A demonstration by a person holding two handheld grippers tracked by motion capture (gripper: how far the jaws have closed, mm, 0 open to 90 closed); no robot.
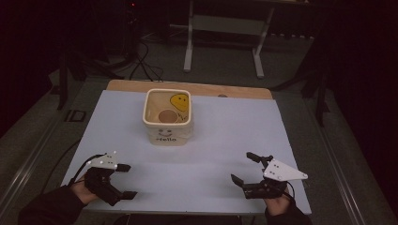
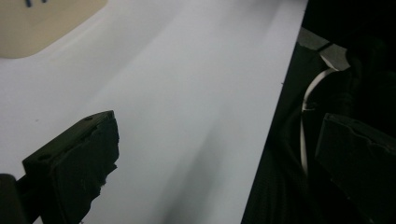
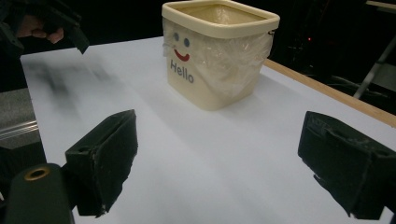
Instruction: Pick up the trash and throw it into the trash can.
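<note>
- A dim lab or recording room rather than a home: the surroundings are dark and only the table [image 1: 220, 140] is lit.
- The table has a plain white top over a wooden board [image 1: 187, 87] and stands on a grey carpeted floor [image 1: 300, 122].
- Behind it stands the grey metal frame of another bench [image 1: 225, 35].
- Black cables [image 1: 143, 63] trail across the floor near dark stands, and a small red light [image 1: 133, 4] glows at the back.

Cream bin [image 1: 167, 125] with blue "Hello", red smile; white table [image 1: 225, 140].
</note>
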